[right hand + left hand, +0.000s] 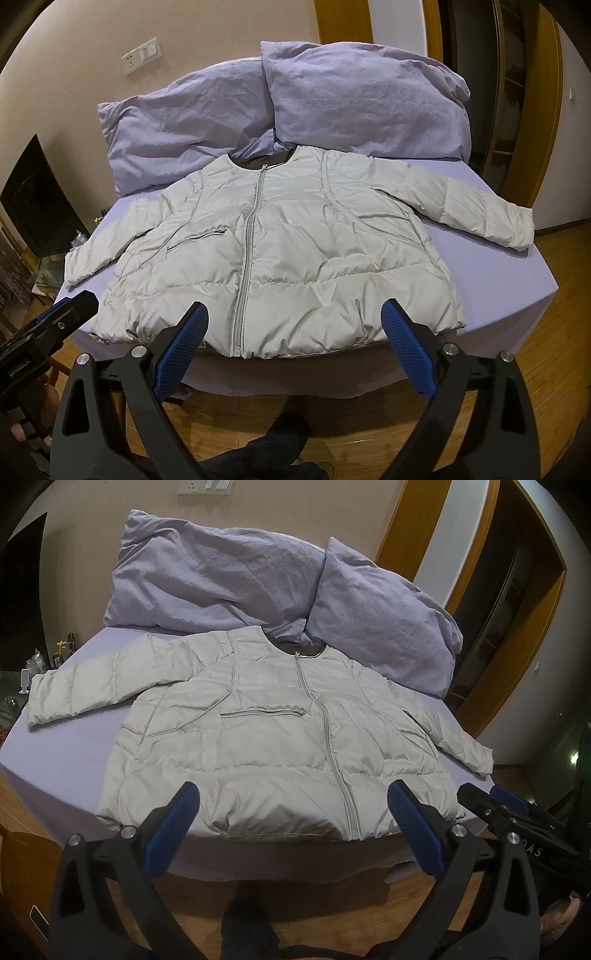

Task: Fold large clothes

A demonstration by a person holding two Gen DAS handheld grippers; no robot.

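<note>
A pale grey puffer jacket (266, 734) lies flat and zipped on the lilac bed (66, 753), collar toward the pillows, both sleeves spread out; it also shows in the right wrist view (295, 251). My left gripper (291, 794) is open and empty, hovering just off the hem at the bed's near edge. My right gripper (293, 314) is open and empty, also just short of the hem. The right gripper's tip shows at the right of the left wrist view (495, 801); the left gripper's tip shows at the left of the right wrist view (74, 310).
Two lilac pillows (221, 576) (365, 96) lean against the wall behind the jacket. Wooden floor (369, 417) lies below the bed's near edge. A wooden door frame (517, 646) stands at the right. A dark screen (40, 199) and small clutter sit at the bed's left.
</note>
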